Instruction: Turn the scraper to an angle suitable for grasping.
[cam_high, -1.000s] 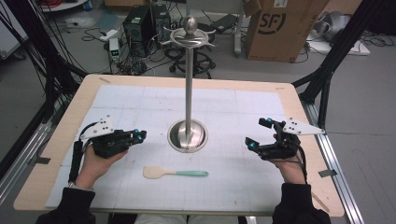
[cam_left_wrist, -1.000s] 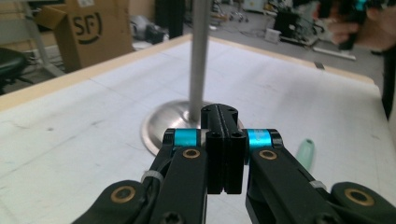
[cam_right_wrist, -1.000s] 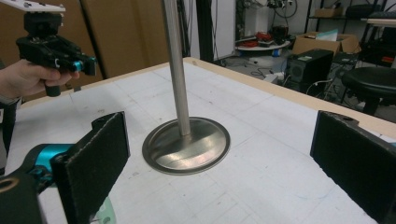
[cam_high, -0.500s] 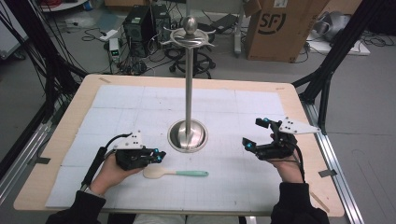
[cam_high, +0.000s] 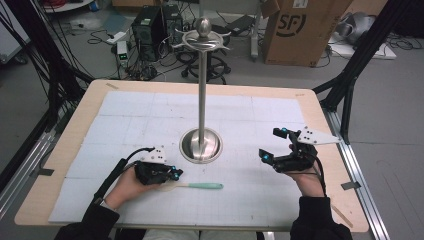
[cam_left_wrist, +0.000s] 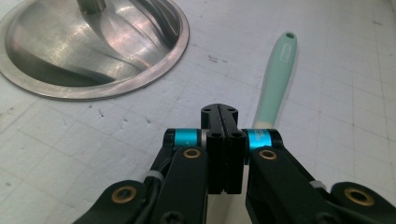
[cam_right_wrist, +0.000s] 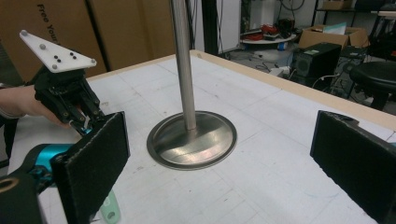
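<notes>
A spatula (cam_high: 202, 185) with a mint-green handle and a cream head lies flat on the white mat, in front of the metal stand's round base (cam_high: 201, 145). My left gripper (cam_high: 176, 173) sits low over the spatula's head, jaws shut together. In the left gripper view the closed jaws (cam_left_wrist: 219, 109) hold nothing, and the green handle (cam_left_wrist: 275, 79) runs away just behind them to the right. My right gripper (cam_high: 270, 145) rests at the right of the base, jaws wide open and empty. Its own view shows the base (cam_right_wrist: 191, 140) between the pads, and the left gripper (cam_right_wrist: 79, 121) beyond.
A tall steel pole with hooks at the top (cam_high: 202, 37) rises from the base at the table's middle. The white gridded mat (cam_high: 150, 110) covers most of the wooden table (cam_high: 90, 100). Cartons, cables and black frame legs stand beyond the far edge.
My left hand has moved right and down from the table's left side onto the spatula's head. The right hand and the spatula have stayed put.
</notes>
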